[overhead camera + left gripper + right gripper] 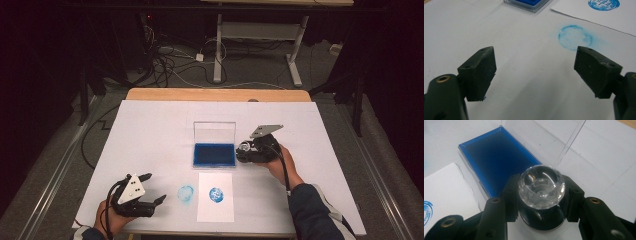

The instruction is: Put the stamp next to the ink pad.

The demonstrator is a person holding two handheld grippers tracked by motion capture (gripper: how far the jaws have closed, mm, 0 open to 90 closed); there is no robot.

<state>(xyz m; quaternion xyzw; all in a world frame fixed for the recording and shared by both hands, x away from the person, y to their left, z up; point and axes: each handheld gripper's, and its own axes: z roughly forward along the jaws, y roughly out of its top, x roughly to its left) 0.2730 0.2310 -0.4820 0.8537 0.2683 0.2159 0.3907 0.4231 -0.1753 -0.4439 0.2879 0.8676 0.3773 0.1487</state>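
Stamp (541, 195), clear faceted knob, clamped in right claw (541, 202), standing on worktop (150, 135) just right of open blue ink pad (214, 154). Paper (215, 210) already bears blue print (216, 194); smudged ring (186, 193) beside it. Left claw (535, 72) open, empty. Judged: stamping done, stamp being parked or re-inked.

A dim lab or recording studio, not a home: a wooden table (215, 94) covered with a white sheet (150, 135) stands lit in the middle while everything around it falls into darkness. Behind it, loose cables (170, 62) snake across a grey carpeted floor (250, 70) past the white metal legs of another bench (260, 35). Dark curtains or screens (45, 60) close in both sides, and metal rails (50, 175) run along the floor beside the table.
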